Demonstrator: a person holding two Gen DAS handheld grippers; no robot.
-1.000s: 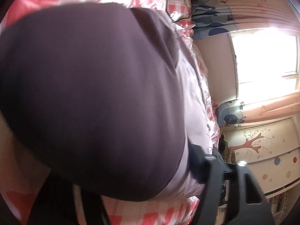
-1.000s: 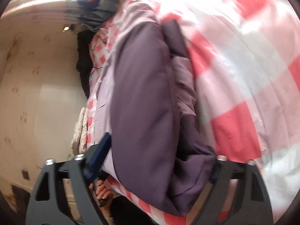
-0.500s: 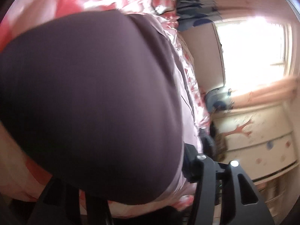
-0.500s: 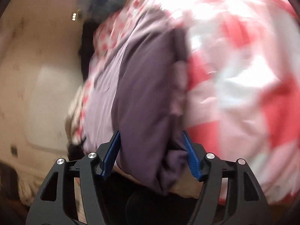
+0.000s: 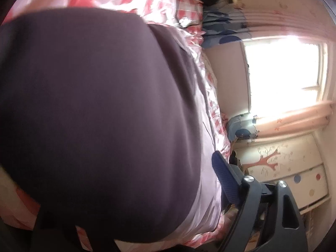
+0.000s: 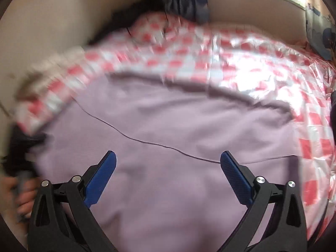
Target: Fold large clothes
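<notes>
purple garment spread on the checked bed

the right gripper (image 6: 168,168) is seen with its jaws opening wide, nothing between them, above the pale purple garment (image 6: 168,126) that is laid flat on the red-checked bedcover (image 6: 262,63). the left gripper (image 5: 147,189) is opening too; a dark fold of the garment (image 5: 94,115) bulges between its jaws, perhaps touching one pad, but this cannot be told.

I see a large lilac garment (image 6: 168,130) spread flat across the near side of the bed, thin dark seam crossing it, dark purple folded part (image 5: 94,115) bulging close to my left camera
</notes>
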